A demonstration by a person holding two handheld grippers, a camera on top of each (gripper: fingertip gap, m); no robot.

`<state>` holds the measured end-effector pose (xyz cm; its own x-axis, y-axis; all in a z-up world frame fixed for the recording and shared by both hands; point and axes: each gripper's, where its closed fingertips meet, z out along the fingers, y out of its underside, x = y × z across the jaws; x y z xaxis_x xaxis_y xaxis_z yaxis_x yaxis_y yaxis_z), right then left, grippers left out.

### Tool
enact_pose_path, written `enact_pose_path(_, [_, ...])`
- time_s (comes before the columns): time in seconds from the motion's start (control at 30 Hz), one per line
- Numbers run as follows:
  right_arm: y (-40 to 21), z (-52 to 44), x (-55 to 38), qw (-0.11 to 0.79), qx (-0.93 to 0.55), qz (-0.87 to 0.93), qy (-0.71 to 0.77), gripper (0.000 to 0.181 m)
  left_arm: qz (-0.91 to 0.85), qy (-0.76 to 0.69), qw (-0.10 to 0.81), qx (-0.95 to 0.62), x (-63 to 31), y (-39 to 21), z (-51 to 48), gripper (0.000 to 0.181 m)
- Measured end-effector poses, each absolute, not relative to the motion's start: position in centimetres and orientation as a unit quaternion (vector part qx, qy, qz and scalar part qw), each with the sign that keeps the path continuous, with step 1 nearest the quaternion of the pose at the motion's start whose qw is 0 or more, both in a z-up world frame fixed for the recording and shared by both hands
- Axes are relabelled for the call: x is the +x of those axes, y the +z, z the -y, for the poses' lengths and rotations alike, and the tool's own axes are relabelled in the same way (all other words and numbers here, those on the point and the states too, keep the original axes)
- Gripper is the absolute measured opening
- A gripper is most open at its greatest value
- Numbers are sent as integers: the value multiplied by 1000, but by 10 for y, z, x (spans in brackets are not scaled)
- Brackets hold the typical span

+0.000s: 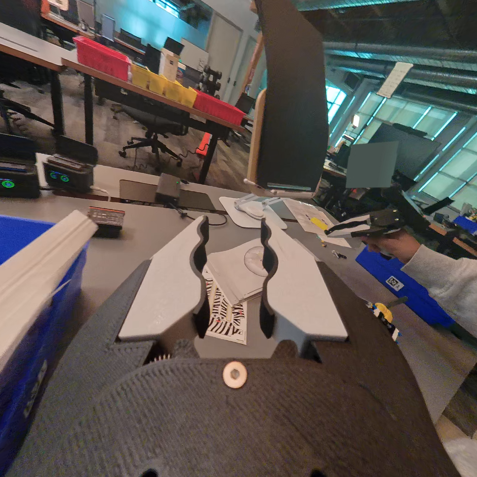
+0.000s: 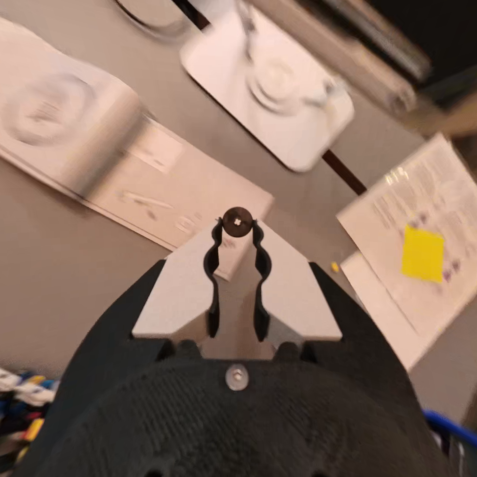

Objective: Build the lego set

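holding a small dark round lego piece pinched right at its tips, the right gripper hangs above the table with its fingers clamped on that one part. the picture is smeared, so where it is headed i cannot tell.

over on the other side, the left gripper sits with its fingers apart and nothing between them, pointing over a booklet and a zebra-striped sticker sheet lying mid-table.

how far along? by my reading, early to middle: one partly built model, black, white and yellow, stands near the right edge of the table, and it looks small and unfinished. a few loose bits lie beyond it, two or three, too tiny to count surely. the stickers look mostly unused, so plenty seems left.

the count: two grippers, one piece in hand, one build, one sticker sheet, one instruction sheet with a yellow note toward the far right corner, two blue bins at the left and right edges, one tablet stand at the far edge.
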<state>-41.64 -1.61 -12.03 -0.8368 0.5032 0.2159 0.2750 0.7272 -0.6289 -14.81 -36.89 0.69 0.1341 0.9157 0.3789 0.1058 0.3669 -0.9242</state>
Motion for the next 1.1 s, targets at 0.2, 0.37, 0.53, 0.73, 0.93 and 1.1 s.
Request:
enact_pose_path(0.2, [-178, -102, -461, 188, -412, 858, 241, 21, 549, 328, 586, -498, -163, 1, 337, 38])
enact_pose_path(0.37, [-202, -121, -467, 182, -443, 851, 215, 21, 552, 323, 578, -508, -167, -6, 333, 38])
enact_pose_path(0.53, [-210, -119, -471, 185, -440, 855, 204, 25, 554, 308, 600, -489, -166, -5, 338, 38])
enact_pose_path(0.73, [-189, -112, -489, 216, -437, 844, 223, 37, 563, 300, 605, -477, -166, -10, 346, 38])
enact_pose_path(0.93, [-185, -96, -523, 214, -436, 843, 232, 29, 560, 288, 612, -479, -168, -11, 341, 38])
enact_pose_path(1.1, [-196, -103, -550, 195, -492, 818, 225, 1, 559, 297, 605, -482, -167, -10, 342, 38])
